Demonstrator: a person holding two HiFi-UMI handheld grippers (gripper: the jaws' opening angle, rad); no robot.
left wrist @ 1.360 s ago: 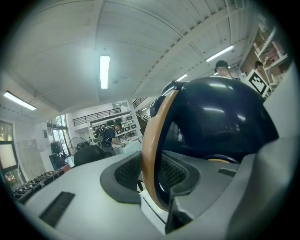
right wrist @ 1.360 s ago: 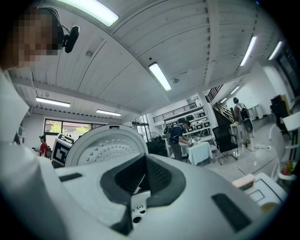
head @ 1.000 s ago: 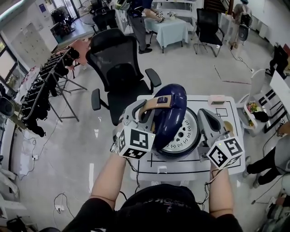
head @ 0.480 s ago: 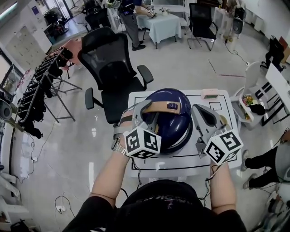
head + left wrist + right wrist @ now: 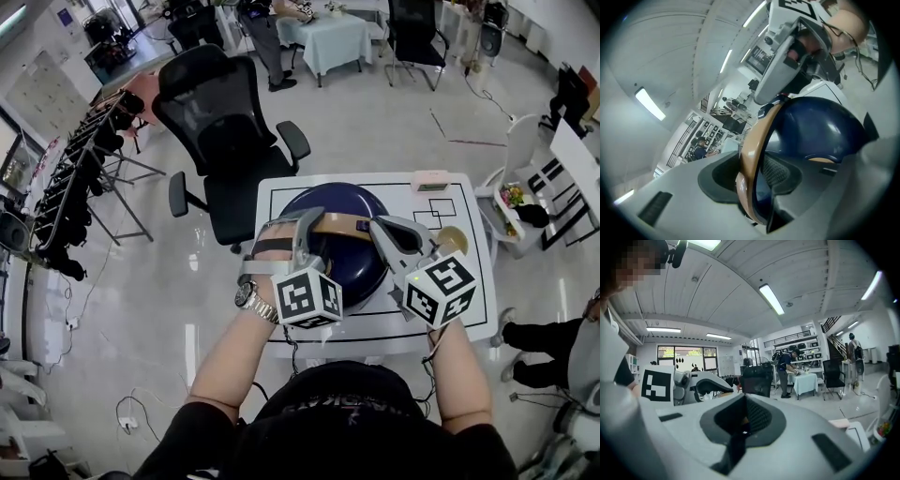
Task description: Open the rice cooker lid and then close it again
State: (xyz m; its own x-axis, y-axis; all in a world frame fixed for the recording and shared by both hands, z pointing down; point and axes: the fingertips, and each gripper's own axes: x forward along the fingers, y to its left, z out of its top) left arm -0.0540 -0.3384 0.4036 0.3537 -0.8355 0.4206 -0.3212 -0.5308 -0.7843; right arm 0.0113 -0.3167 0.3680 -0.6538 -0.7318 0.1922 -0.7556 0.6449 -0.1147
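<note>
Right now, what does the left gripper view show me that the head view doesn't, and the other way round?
Only the left gripper view: the tan handle stands between the left gripper's jaws, which have just been opening, with a gap at one pad. Only the head view: the white table, the black chair and the pink box. Both: the navy lid, the handle, and the right gripper by the lid.
</note>
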